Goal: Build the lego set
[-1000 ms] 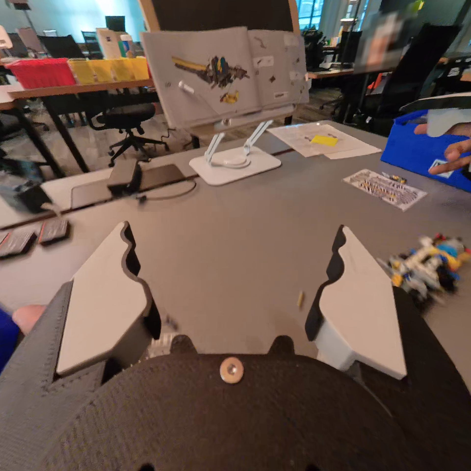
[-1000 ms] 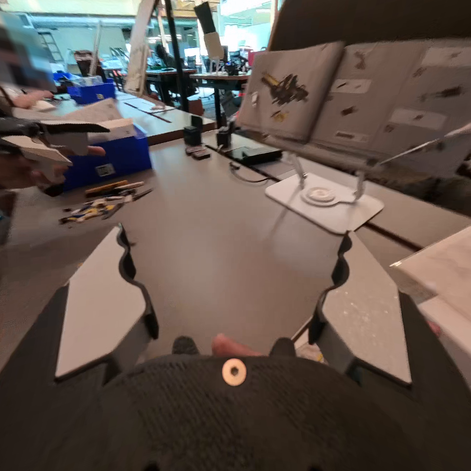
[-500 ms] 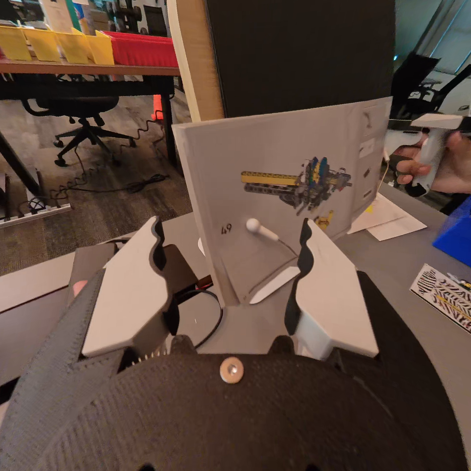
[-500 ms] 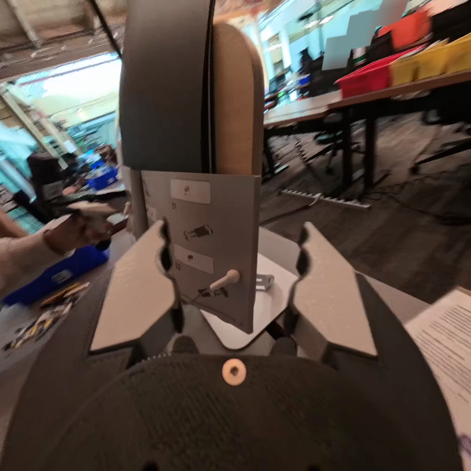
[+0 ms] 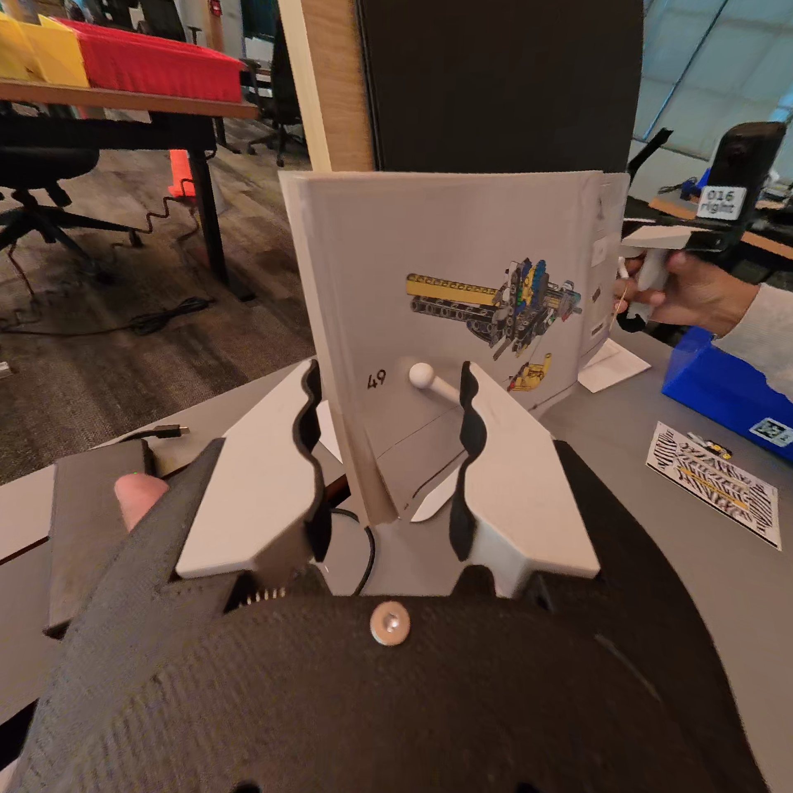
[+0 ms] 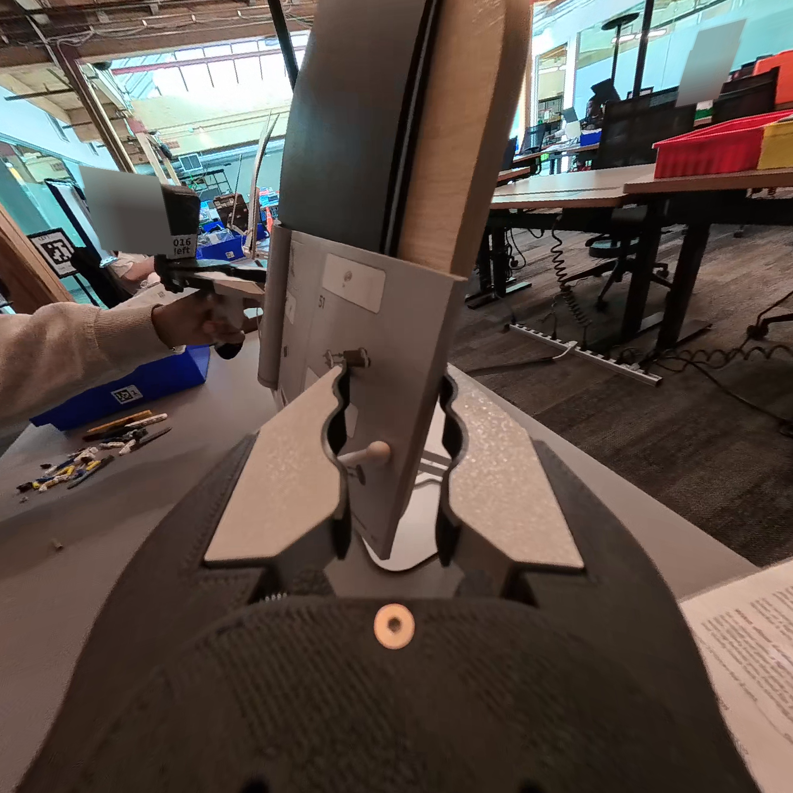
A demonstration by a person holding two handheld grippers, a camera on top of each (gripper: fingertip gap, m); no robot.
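Instruction booklet (image 5: 450,274) stands open on its stand, edges between both grippers. Left gripper (image 5: 388,446) and right gripper (image 6: 392,446): fingers apart, gripping nothing. White page-holder peg (image 5: 422,377) presses the page. Loose lego pieces (image 6: 90,450) lie beside the blue bin (image 5: 725,386); sticker sheet (image 5: 712,485) sits nearby.

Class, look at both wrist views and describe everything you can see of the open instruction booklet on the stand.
The instruction booklet is a thick, pale grey paper manual standing open and near upright on a white stand on the grey table. Its left page shows a yellow and black model drawing. White ball-tipped page holders press both pages. The left gripper and right gripper, both open, straddle its outer edges without clamping.
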